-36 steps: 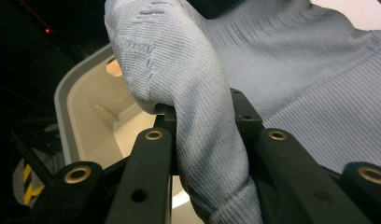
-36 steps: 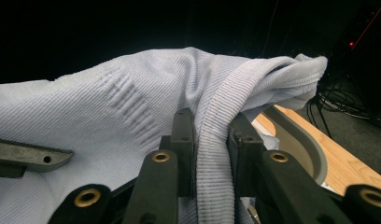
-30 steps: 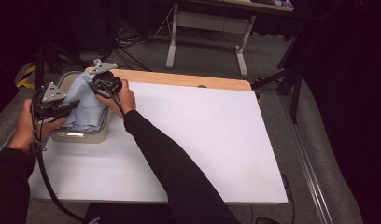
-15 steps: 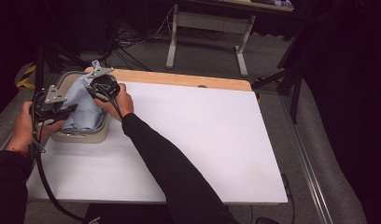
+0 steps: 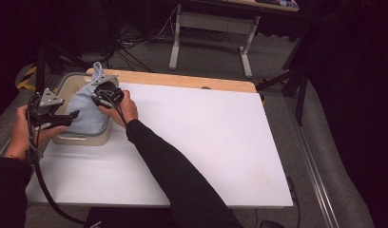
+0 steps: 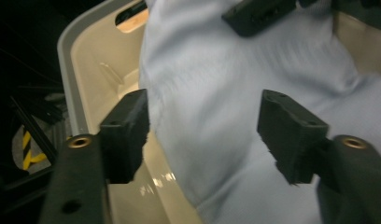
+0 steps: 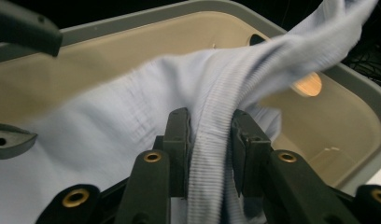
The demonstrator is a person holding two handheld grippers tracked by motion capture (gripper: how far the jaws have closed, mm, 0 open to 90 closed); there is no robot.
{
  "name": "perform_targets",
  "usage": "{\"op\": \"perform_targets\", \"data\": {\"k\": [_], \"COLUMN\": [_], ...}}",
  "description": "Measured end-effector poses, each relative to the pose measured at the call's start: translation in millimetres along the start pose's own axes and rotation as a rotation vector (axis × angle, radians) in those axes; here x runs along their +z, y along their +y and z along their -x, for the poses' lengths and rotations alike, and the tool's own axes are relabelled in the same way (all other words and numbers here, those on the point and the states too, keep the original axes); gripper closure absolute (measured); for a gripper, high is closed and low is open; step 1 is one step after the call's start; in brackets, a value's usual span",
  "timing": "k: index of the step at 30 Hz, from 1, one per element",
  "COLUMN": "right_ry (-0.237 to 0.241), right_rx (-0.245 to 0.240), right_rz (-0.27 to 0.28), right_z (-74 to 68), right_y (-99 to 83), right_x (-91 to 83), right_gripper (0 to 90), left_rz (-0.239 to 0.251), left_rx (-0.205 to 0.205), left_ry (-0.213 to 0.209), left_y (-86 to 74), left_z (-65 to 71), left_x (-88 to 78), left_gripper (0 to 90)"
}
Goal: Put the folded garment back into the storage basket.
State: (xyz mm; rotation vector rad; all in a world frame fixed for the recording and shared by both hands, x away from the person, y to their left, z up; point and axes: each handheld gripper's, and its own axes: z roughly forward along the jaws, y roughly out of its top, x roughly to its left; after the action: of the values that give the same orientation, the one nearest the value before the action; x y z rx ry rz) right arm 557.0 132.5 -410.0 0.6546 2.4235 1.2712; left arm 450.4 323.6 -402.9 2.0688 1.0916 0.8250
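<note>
A light blue cloth (image 5: 86,110) lies bunched in a beige bin (image 5: 82,139) at the table's left edge. My right gripper (image 5: 99,97) comes over the bin from the right and is shut on the cloth's ribbed hem (image 7: 210,140); one corner sticks up behind it. My left gripper (image 5: 70,117) is at the bin's left side. Its jaws have just been opening and stand apart, with the cloth (image 6: 226,93) loose between them and neither pad pressing on it. The bin's wall (image 6: 88,65) shows to their left.
A white table top (image 5: 206,137) with a wooden far edge stretches right of the bin. The right forearm in a black sleeve (image 5: 173,171) crosses the table's front. Cables, a desk frame (image 5: 211,28) and stands sit on the floor beyond.
The right hand has sunk a little and the cloth sits lower in the bin. The left hand has stayed at the bin's left side.
</note>
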Motion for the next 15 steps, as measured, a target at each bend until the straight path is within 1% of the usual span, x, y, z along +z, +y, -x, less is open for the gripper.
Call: {"op": "perform_targets", "data": {"k": [1, 2, 3, 4, 6, 8, 9, 10, 11, 12, 14, 15], "right_ry": [-0.005, -0.009, -0.007, 0.000, 0.003, 0.003, 0.008, 0.008, 0.021, 0.026, 0.027, 0.031], "right_rx": [-0.009, -0.019, -0.016, -0.013, -0.012, -0.015, -0.013, -0.013, -0.005, -0.008, -0.011, -0.012], "right_rz": [0.001, 0.003, 0.005, 0.007, 0.011, 0.019, 0.030, 0.030, 0.045, 0.056, 0.069, 0.084], "right_z": [-1.5, -3.3, -3.7, -4.0, -4.5, -5.7, -6.3, -6.3, -6.4, -6.6, -7.6, -8.1], "right_y": [-0.1, -0.5, -0.9, -1.6, -2.4, -5.1, -8.9, -8.9, -12.8, -15.1, -19.5, -22.6], "right_x": [-1.0, -2.9, -3.6, -5.0, -6.6, -10.8, -16.5, -16.5, -23.1, -27.5, -35.3, -41.3], "right_gripper": [71.5, 71.1, 70.0, 68.8, 68.9, 67.0, 66.9, 66.9, 66.4, 65.8, 66.3, 66.3], "left_rz": [0.004, 0.007, 0.008, 0.016, 0.022, 0.029, 0.035, 0.035, 0.044, 0.046, 0.050, 0.064], "left_rx": [-0.007, -0.003, 0.004, 0.001, 0.005, 0.005, 0.011, 0.011, 0.014, 0.016, 0.011, 0.004], "left_ry": [-0.006, -0.001, 0.005, -0.004, -0.002, -0.001, 0.001, 0.001, -0.002, -0.004, -0.009, -0.014], "left_y": [-0.3, -0.1, 0.3, 0.9, 2.1, 4.4, 6.5, 6.5, 8.2, 8.7, 8.9, 9.6], "left_z": [0.1, 1.7, 2.9, 4.2, 5.4, 7.9, 10.0, 10.0, 12.1, 13.1, 13.7, 15.0], "left_x": [-0.5, -0.1, -0.1, 0.0, 0.0, 0.6, 1.2, 1.2, 1.4, 0.9, 0.4, -1.5], "left_gripper": [28.7, 28.0, 27.4, 27.3, 27.3, 26.4, 24.8, 24.5, 23.9, 23.8, 23.0, 22.2]}}
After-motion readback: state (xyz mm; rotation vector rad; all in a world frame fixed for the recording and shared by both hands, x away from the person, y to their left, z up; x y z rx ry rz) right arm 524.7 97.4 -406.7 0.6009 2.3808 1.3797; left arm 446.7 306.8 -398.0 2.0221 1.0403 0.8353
